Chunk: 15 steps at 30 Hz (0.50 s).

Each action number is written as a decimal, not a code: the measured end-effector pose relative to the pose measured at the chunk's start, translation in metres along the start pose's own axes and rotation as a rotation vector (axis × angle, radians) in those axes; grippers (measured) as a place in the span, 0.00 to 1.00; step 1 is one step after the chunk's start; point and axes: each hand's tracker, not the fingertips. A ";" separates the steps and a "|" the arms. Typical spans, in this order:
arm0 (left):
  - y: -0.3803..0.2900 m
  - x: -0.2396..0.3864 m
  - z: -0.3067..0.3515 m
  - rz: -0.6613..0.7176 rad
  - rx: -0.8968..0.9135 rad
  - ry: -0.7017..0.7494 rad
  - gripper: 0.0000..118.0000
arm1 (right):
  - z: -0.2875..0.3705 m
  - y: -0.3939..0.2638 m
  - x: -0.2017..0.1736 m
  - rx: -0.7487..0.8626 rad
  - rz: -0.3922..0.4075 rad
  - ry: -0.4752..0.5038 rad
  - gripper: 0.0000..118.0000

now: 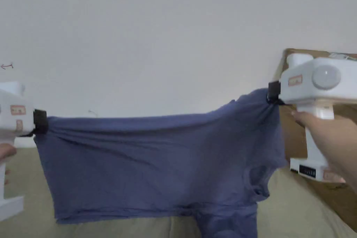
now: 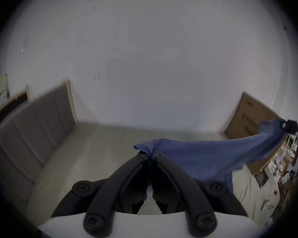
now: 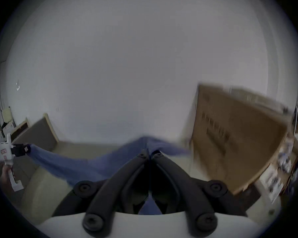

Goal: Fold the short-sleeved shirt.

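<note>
Blue shirt (image 1: 157, 165) is hanging stretched in the air above the bed (image 1: 306, 210). Left tool (image 1: 41, 122) and right tool (image 1: 273, 92) are each pinching a top corner, jaws pressed together on fabric.

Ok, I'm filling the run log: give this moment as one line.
stage: shirt held up, spread | left gripper: shut on shirt | right gripper: shut on shirt, higher | hem touching bed

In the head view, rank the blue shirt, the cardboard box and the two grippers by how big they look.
1. Blue shirt, widest by far.
2. Right gripper, which is near the camera, so that inflates it.
3. Cardboard box, mostly hidden behind that gripper and the hand, so its rank is unsure.
4. Left gripper, cut off by the frame edge.
</note>
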 end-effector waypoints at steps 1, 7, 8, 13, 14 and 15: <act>-0.032 -0.005 -0.010 0.019 -0.072 -0.010 0.02 | -0.013 -0.039 0.007 -0.092 -0.023 0.002 0.00; -0.214 -0.037 -0.006 -0.022 -0.421 -0.077 0.02 | -0.008 -0.272 0.043 -0.544 0.003 0.054 0.00; -0.238 -0.044 0.004 -0.017 -0.471 -0.078 0.02 | 0.005 -0.298 0.048 -0.590 0.007 0.054 0.00; -0.315 -0.078 0.078 0.047 -0.562 -0.093 0.02 | 0.097 -0.385 0.071 -0.726 0.003 0.120 0.00; -0.324 -0.082 0.094 0.046 -0.574 -0.096 0.02 | 0.114 -0.397 0.076 -0.747 -0.007 0.127 0.00; -0.334 -0.085 0.109 0.046 -0.581 -0.102 0.02 | 0.135 -0.409 0.077 -0.765 -0.027 0.141 0.00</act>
